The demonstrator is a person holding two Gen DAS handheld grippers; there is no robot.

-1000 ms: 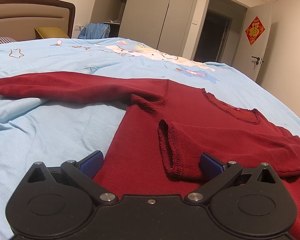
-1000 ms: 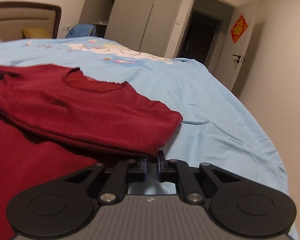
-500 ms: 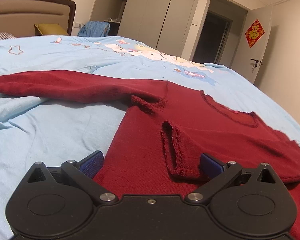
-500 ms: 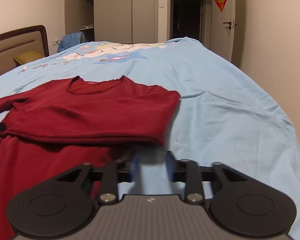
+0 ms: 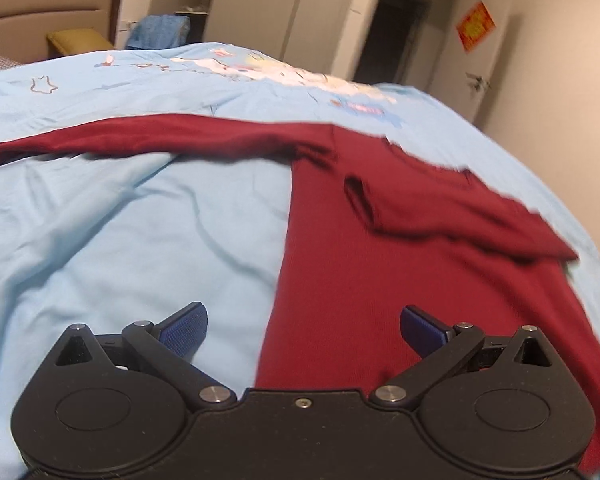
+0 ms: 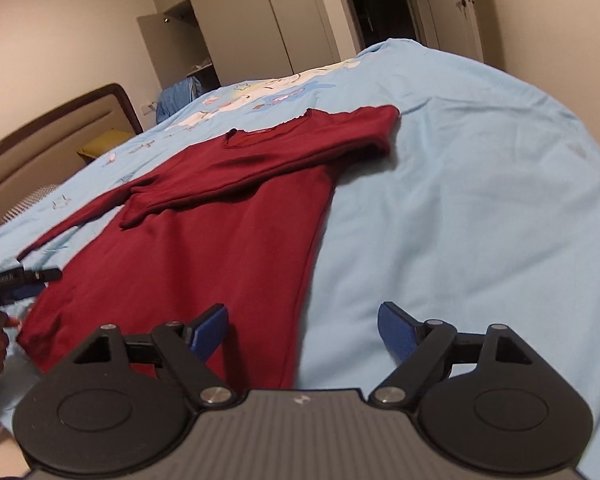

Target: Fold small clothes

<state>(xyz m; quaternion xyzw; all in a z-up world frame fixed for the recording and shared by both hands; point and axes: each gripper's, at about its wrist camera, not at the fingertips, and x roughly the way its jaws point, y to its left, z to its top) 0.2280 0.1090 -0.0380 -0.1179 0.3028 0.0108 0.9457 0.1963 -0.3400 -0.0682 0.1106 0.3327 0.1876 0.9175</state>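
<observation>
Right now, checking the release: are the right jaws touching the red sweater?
Apart. The right wrist view shows the right gripper open above the sweater, holding nothing.

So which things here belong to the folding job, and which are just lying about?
Job:
red sweater
left gripper, open
right gripper, open
blue bedsheet, the work surface

Lying about:
blue garment
yellow cushion
wardrobe
red door ornament
</observation>
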